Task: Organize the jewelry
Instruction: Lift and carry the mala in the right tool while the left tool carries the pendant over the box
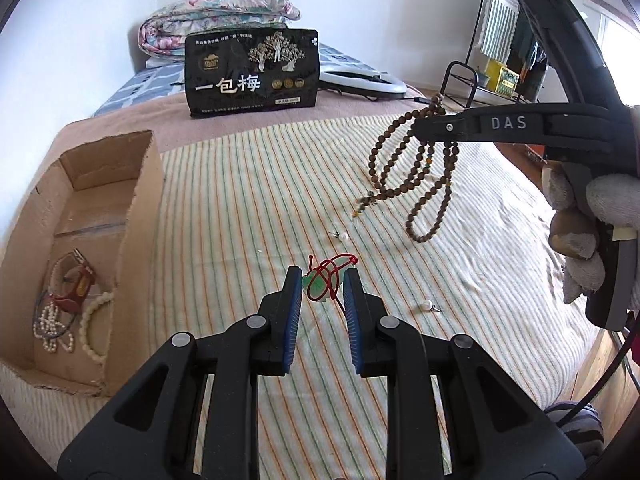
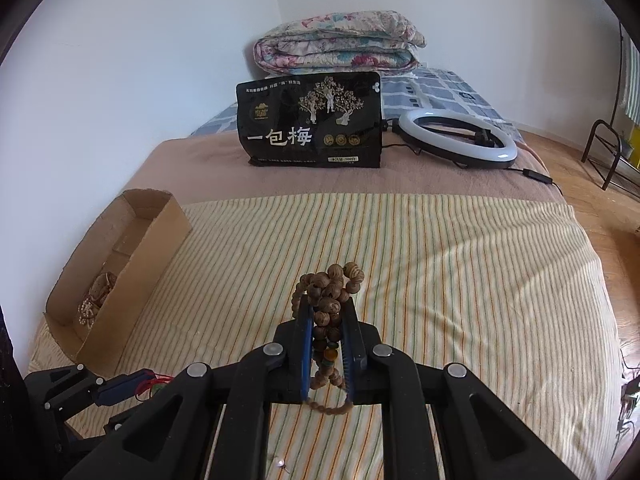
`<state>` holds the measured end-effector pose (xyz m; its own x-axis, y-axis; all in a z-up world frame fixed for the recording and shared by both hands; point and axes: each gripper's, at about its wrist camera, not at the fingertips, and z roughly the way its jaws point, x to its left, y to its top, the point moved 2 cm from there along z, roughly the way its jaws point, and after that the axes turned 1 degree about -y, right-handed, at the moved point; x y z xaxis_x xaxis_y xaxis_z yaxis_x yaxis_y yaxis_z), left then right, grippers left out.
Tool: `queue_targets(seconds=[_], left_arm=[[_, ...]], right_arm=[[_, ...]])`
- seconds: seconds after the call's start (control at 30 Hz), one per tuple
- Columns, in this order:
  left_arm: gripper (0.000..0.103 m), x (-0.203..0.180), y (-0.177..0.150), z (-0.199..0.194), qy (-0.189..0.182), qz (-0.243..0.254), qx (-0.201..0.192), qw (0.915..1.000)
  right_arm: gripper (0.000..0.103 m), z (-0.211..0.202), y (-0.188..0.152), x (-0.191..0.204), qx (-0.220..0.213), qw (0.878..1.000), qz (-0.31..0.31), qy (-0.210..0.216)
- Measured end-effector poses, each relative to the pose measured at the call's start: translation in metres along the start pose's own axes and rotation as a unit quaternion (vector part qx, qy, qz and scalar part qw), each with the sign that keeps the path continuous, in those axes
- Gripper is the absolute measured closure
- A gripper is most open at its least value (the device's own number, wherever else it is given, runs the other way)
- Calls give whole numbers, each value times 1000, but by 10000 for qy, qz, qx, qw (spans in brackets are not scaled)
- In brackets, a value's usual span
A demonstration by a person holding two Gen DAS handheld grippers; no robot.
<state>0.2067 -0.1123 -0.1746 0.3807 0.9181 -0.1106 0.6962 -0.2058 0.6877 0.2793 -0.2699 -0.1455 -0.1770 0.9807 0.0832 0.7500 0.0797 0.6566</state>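
Right fingers (image 2: 327, 320) are clamping the wooden bead strand (image 2: 329, 300), left fingers (image 1: 322, 286) are pinching the red-corded green pendant (image 1: 320, 286), both lifting off the striped bed cover (image 1: 248, 208); cardboard box (image 1: 138, 216) is partly filled, two pearl earrings (image 1: 429, 305) remaining; bedroom, folded quilt (image 2: 340, 42) behind.

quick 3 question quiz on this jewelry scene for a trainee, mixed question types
1. True or false: the right gripper is shut on the brown wooden bead strand.
2. The green pendant on a red cord sits between the fingers of which gripper?
A. left
B. right
3. How many loose pearl earrings lie on the striped cloth in the left wrist view?

Key:
1. true
2. A: left gripper
3. two; the open cardboard box already holds pearl strands.
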Motion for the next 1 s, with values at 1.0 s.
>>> queue_targets(seconds=[1.0], left_arm=[[83,59,14,-89,462,-193,-708,9962]], right_arm=[[93,-80,25,73,-620,9965,-463,303]])
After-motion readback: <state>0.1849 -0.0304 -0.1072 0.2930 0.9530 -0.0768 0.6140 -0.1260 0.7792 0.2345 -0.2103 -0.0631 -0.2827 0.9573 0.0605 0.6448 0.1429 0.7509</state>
